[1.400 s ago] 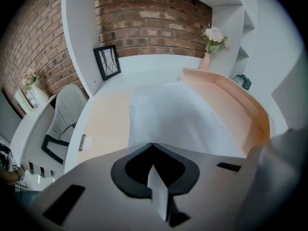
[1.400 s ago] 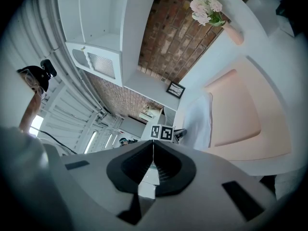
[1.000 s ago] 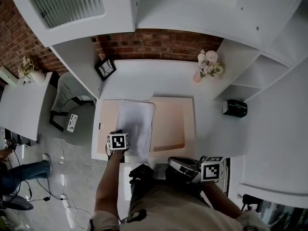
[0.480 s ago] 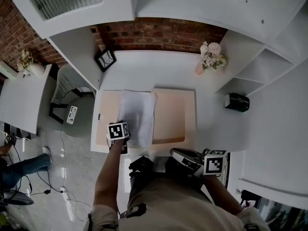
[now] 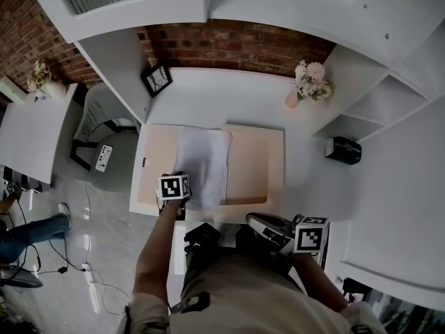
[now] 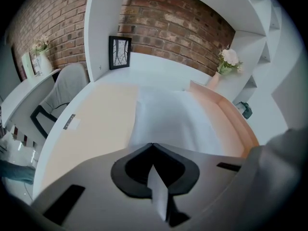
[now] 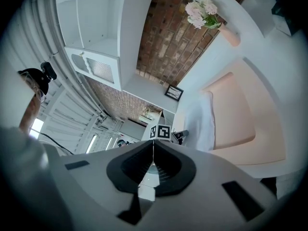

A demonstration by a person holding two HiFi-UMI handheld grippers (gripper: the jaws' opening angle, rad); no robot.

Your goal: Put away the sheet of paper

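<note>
Red brick wall (image 5: 236, 44), white desk (image 5: 229, 99), white shelving (image 5: 379, 110), grey chair (image 5: 104, 127), glossy pale floor (image 5: 76, 256)

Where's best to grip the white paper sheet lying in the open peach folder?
Pinch its near edge, coming from the white desk's front. The white paper sheet lies flat in the open peach folder, so only an edge is pinchable; the left gripper is shut on it there.

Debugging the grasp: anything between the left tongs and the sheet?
Nothing visible. The left tongs are shut on the near edge of the sheet of paper, which lies across the open peach folder.
</note>
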